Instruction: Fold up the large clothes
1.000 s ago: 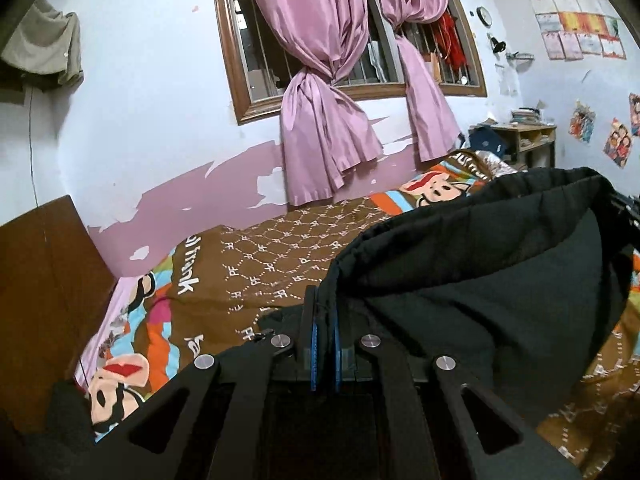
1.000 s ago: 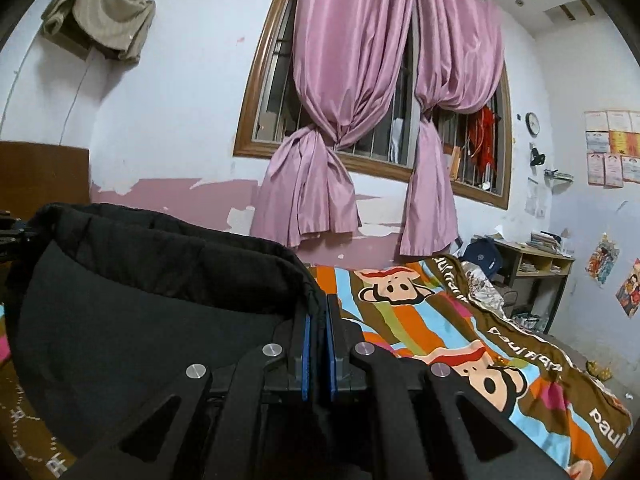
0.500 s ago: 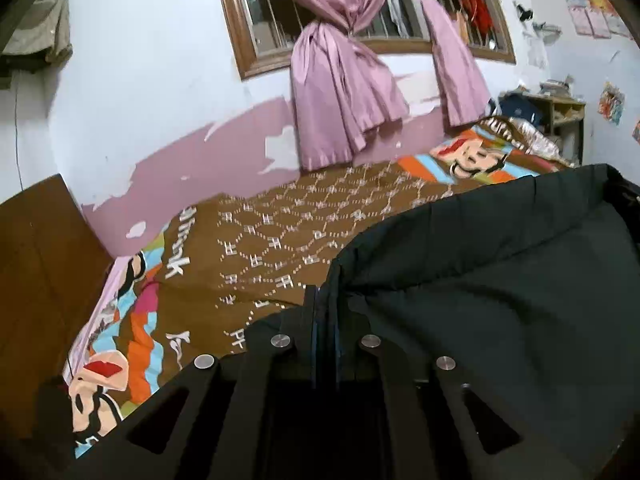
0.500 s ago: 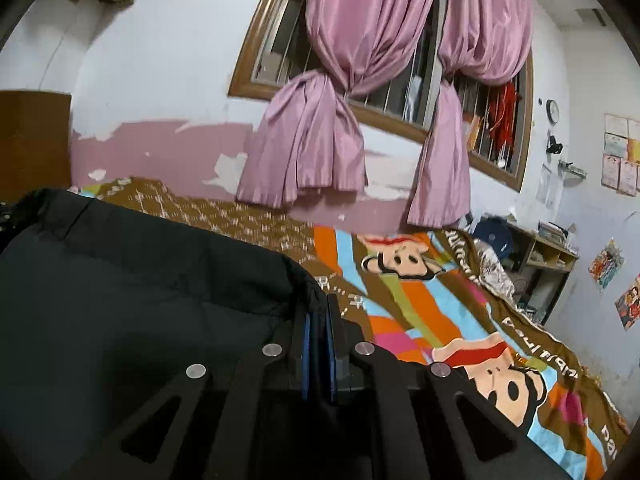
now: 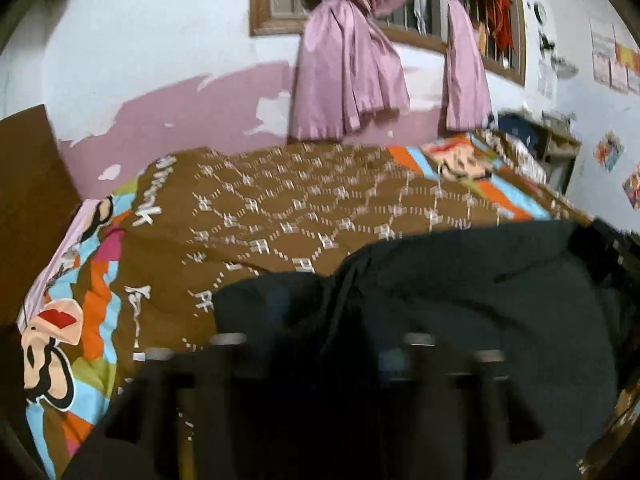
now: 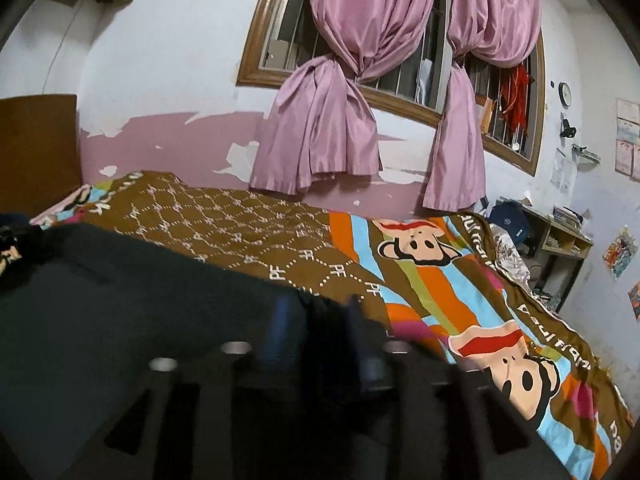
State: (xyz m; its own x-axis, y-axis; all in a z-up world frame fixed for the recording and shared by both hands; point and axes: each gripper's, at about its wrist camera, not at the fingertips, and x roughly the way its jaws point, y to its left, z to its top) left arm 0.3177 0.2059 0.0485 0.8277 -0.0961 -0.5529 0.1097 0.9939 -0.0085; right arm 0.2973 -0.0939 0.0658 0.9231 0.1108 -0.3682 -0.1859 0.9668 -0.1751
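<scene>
A large black garment (image 5: pixel 480 300) lies spread on the bed's brown and striped cartoon cover (image 5: pixel 280 208). My left gripper (image 5: pixel 332 320) is low over the garment's left corner. Its jaws are opening, blurred, with a fold of black cloth loose between them and no pad pressing. In the right wrist view the same garment (image 6: pixel 120 300) fills the lower left. My right gripper (image 6: pixel 318 320) sits at its right corner. Its blue pads (image 6: pixel 280 320) stand apart and are opening, with the cloth's edge slack between them.
A wooden headboard (image 5: pixel 24 184) stands at the left end of the bed. Pink tied curtains (image 6: pixel 328 128) hang over a barred window on the far wall. A cluttered shelf (image 6: pixel 560 236) stands at the right beyond the bed cover (image 6: pixel 420 280).
Both grippers came down and forward with the black garment, which went from hanging stretched between them to lying on the bed. Both pairs of jaws, shut on the cloth before, now stand apart.
</scene>
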